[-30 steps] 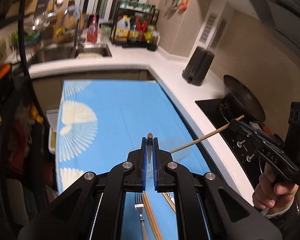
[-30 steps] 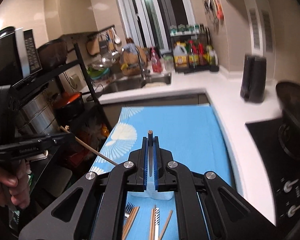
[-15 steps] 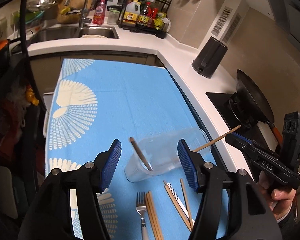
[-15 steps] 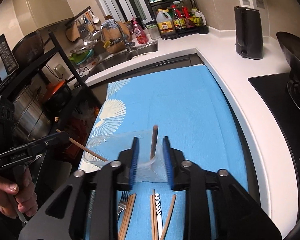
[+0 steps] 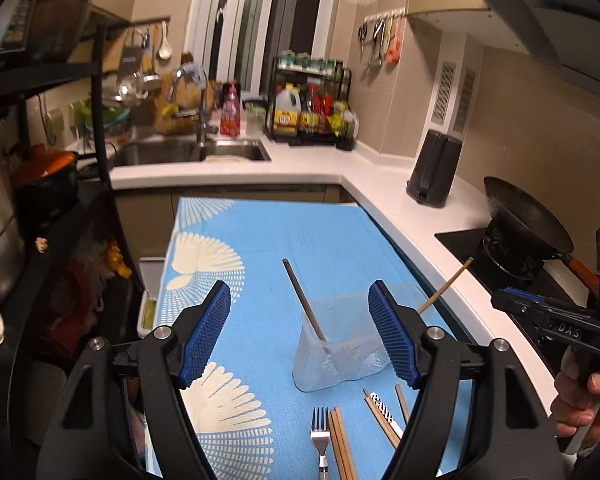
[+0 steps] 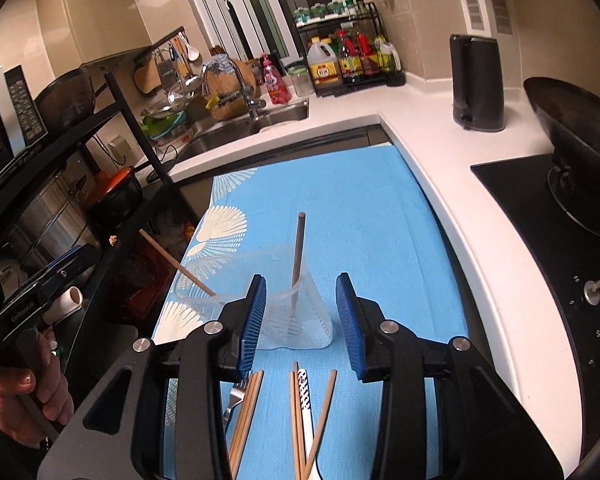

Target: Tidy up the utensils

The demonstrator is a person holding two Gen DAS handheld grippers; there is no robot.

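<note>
Container (image 5: 342, 344) near blue mat's (image 5: 268, 248) counter-side edge

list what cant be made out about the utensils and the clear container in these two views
- Fork: handle cut off by the left wrist view's bottom edge; in the right wrist view the right tool's finger hides most of it.
- Chopsticks on the cloth: near ends run off the bottom edge, so the count is unsure.
- Clear container: its far part is hidden behind the left tool's finger.
- Patterned utensil: type unclear, far end cut off.
</note>
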